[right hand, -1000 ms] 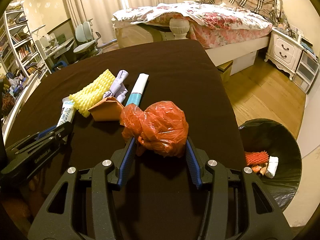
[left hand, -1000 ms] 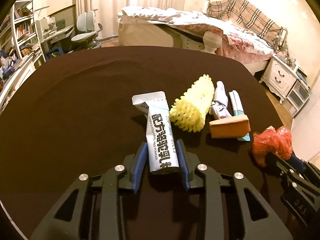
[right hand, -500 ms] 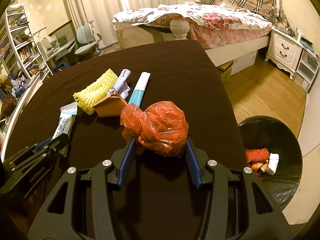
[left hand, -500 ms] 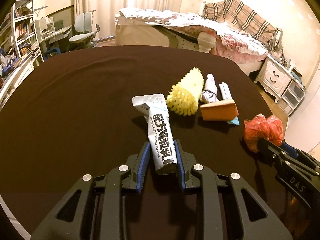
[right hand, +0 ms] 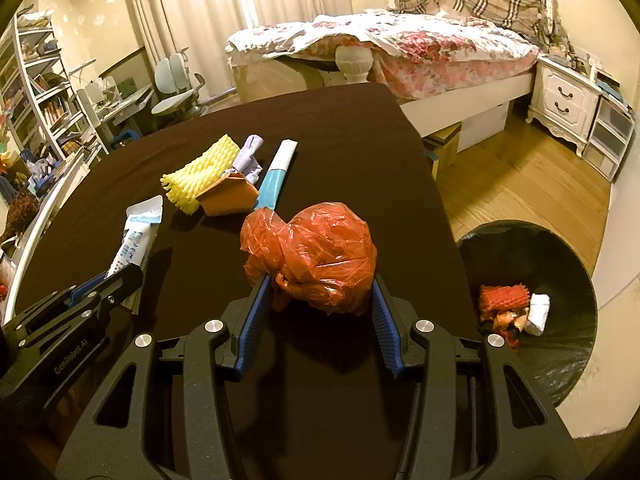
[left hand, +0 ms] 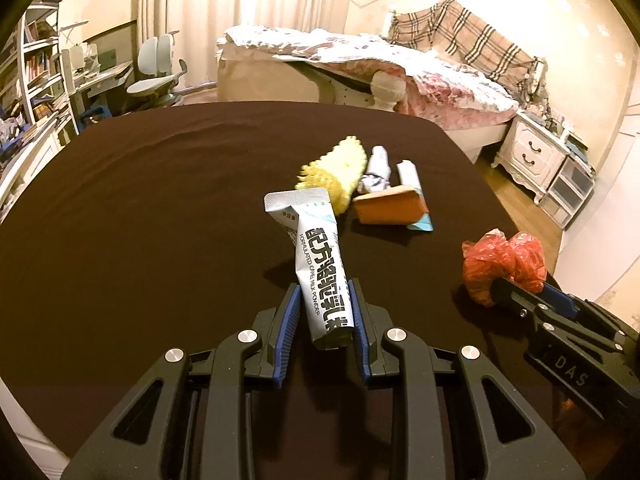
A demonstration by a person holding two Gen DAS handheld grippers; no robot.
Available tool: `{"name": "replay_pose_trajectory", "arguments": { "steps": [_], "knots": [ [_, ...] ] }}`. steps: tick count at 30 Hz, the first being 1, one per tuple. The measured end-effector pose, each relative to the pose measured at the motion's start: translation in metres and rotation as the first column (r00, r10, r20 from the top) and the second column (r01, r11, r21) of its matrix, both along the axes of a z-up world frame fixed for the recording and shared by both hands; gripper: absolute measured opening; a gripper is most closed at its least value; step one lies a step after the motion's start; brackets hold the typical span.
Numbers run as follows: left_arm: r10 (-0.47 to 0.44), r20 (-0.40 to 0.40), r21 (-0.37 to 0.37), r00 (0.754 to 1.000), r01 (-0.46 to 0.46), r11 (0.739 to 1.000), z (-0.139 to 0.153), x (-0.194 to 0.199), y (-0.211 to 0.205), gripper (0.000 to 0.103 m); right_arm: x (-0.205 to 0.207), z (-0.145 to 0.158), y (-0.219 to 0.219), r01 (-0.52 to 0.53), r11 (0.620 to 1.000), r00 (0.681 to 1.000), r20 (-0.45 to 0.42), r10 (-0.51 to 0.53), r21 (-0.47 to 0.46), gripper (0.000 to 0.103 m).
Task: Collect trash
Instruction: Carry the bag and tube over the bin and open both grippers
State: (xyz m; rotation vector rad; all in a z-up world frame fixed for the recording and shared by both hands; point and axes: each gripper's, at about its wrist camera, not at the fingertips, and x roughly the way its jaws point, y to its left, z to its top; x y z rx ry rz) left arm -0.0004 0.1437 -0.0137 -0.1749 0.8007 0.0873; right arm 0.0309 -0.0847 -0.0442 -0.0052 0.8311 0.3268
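Presently the white sachet (left hand: 322, 276), printed "FORMULATED CAMEL MILK POWDER" beside large characters, is clamped at its lower end between the blue pads of the left gripper (left hand: 325, 300), its upper end tilted up off the dark table (left hand: 140, 216). The crumpled red plastic bag (right hand: 312, 260) sits pinched between the pads of the right gripper (right hand: 318, 292), above the table's right portion. The left wrist view reads "DAS" on the right gripper's body; the right wrist view reads "GenRobot.AI" on the left gripper's. Remaining on the table, close together: yellow foam netting (left hand: 336, 176), a crumpled pale wrapper (left hand: 374, 172), an orange wedge (left hand: 390, 208) and a white-and-teal stick pack (left hand: 414, 196) partly under it. Only the right wrist view shows the black-lined bin (right hand: 568, 280) on the wooden floor just beside the table's right edge, with orange netting and white scraps inside. The table's left and far areas lie bare; a bed (right hand: 400, 48) stands beyond its far edge.
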Motion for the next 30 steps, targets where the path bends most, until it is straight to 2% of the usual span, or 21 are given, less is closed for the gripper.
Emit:
{"name": "replay_pose_trajectory", "arguments": {
  "steps": [13,30],
  "knots": [
    [-0.107,0.025,0.007,0.994,0.106,0.994,0.005,-0.01,-0.05,0.027,-0.02,0.01,-0.053,0.085,0.996,0.996,0.027,-0.085,0.018,0.048],
    [-0.264,0.048,0.038,0.963,0.262,0.964,0.012,0.017,-0.127,0.027,-0.015,0.012,-0.136,0.26,0.965,0.964,0.044,-0.261,0.025,0.048]
  ]
}}
